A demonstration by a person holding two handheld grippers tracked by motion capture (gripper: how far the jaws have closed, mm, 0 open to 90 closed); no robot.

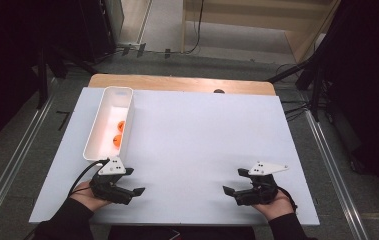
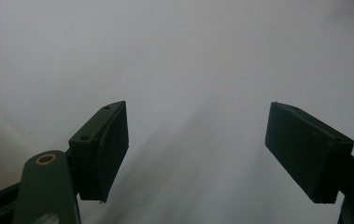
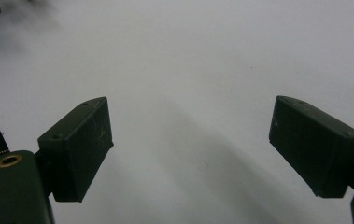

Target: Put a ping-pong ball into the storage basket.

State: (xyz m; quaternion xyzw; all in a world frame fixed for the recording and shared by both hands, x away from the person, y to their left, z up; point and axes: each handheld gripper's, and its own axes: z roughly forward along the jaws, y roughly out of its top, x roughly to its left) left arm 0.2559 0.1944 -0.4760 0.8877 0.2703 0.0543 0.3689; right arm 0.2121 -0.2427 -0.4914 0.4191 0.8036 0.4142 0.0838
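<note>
At the near edge of the white table sheet point(image 1: 192, 150), both grippers rest low, one at each bottom corner of the work area. The left gripper point(image 1: 133, 181) sits just below the near end of the white bin point(image 1: 93, 135), close to it but apart from it; its jaws stand open with nothing between them, only bare sheet. The right gripper point(image 1: 234, 181) lies well apart from the left, jaws likewise spread wide and empty, and points inward toward the middle of the sheet.

The bin lies lengthwise along the sheet's left side, its far end near the wooden strip point(image 1: 177, 82) at the back edge. Inside it, two orange balls point(image 1: 119, 133) lie against the right-hand wall, one just behind the other, toward the near half.

Between the two grippers, and from the bin's right wall across to the sheet's right edge, the surface is bare. In the left gripper view point(image 2: 197, 149) and the right gripper view point(image 3: 191, 149), plain white surface lies between and ahead of the pads.
</note>
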